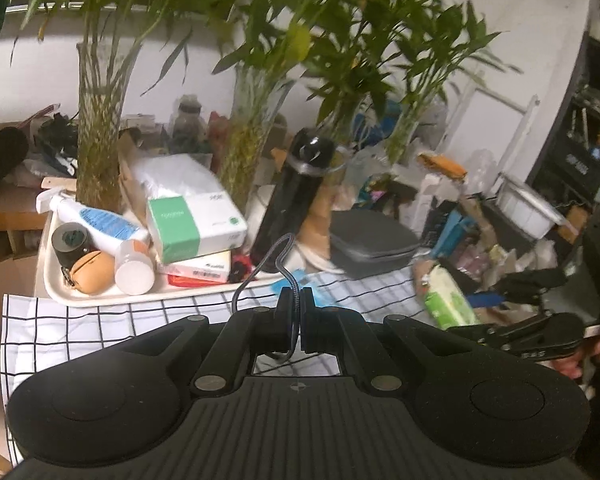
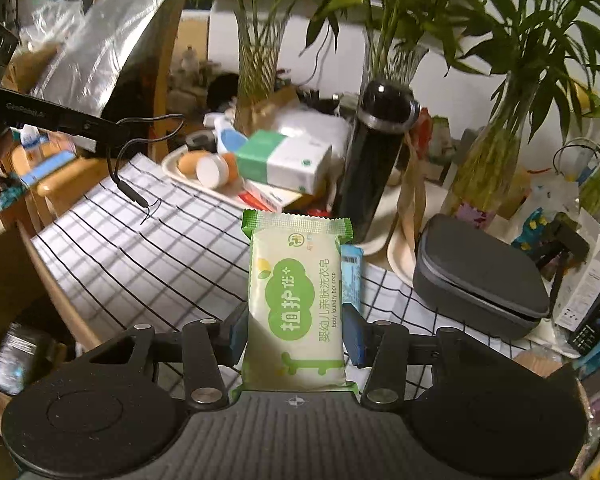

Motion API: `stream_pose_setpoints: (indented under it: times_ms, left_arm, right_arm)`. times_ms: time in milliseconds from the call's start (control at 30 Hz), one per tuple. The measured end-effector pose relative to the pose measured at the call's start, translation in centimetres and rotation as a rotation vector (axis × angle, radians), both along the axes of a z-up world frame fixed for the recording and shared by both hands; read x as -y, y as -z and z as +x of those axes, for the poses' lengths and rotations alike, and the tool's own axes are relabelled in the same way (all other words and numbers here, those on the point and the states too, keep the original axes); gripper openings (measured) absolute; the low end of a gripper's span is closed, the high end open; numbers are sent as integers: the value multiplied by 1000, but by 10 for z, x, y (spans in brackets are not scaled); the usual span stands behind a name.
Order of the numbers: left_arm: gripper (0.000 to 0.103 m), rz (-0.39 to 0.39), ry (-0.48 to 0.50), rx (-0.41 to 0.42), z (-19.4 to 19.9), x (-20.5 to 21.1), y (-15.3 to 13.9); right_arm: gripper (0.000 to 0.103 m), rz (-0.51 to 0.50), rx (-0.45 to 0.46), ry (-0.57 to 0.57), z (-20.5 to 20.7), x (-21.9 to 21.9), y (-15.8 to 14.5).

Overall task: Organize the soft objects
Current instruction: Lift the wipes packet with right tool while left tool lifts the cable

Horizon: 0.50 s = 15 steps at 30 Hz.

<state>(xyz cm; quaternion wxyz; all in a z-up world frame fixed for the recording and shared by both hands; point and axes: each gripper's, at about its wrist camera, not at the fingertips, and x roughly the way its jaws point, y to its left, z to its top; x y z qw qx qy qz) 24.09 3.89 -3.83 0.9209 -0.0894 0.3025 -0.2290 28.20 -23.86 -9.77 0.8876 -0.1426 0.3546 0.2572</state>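
Observation:
My left gripper is shut on a dark braided cable that loops up from between the fingers; the same cable hangs from that gripper above the checked cloth in the right wrist view. My right gripper is shut on a green and white soap bar pack, held above the cloth. The pack and right gripper also show at the right of the left wrist view.
A cream tray holds a green and white box, bottles and a tan pouch. A black flask, glass vases of bamboo, a grey zip case and clutter ring the cloth.

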Motion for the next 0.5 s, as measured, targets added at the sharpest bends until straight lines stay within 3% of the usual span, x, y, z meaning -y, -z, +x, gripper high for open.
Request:
stream_pose_setpoints:
  times_ms: [500]
  left_arm:
    - [4, 59, 96, 84, -86, 32, -64]
  right_arm:
    - [51, 136, 66, -16, -59, 5, -32]
